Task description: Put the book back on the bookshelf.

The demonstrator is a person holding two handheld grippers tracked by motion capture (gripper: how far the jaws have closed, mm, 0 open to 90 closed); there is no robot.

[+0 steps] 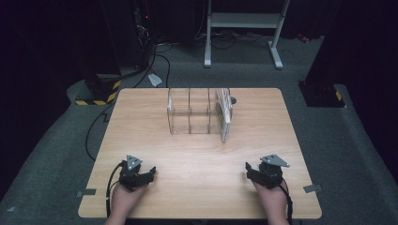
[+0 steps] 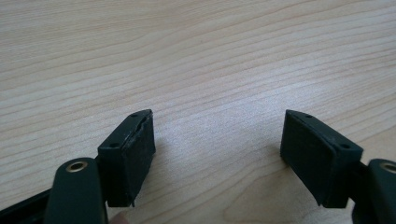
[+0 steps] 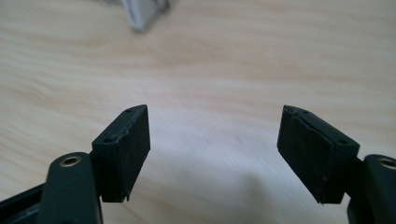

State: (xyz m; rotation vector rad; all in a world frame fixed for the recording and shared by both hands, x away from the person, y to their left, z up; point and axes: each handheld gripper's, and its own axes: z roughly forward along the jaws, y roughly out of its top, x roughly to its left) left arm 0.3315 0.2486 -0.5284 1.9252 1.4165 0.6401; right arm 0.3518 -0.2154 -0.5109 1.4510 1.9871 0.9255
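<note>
Both grippers sit low at the near edge of the table [image 1: 141,122], hands resting, nothing held. Left gripper [image 1: 151,172]: jaws spread wide, bare wood grain between the pads [image 2: 135,154]. Right gripper [image 1: 248,168]: jaws likewise well apart, only tabletop between them in the right gripper view [image 3: 215,154], which is blurred. The thing in play is the clear divided rack [image 1: 190,112] at 12 o'clock from the midpoint between the hands, well apart from both. A flat white patterned piece [image 1: 225,112] stands on edge in the rack's right-hand end compartment; the two compartments left of it look empty. The piece's long axis runs along the 12–6 line, its near end pointing back toward the person. From the right gripper the piece lies at about 11 o'clock; from the left gripper at about 1 o'clock and farther off. Judgement: the right hand is the nearer one, and a grip would have to close across the piece's thin faces, on the 9–3 line. A grey corner [image 3: 142,14] at the top of the right gripper view is probably the rack; too blurred to be sure.
</note>
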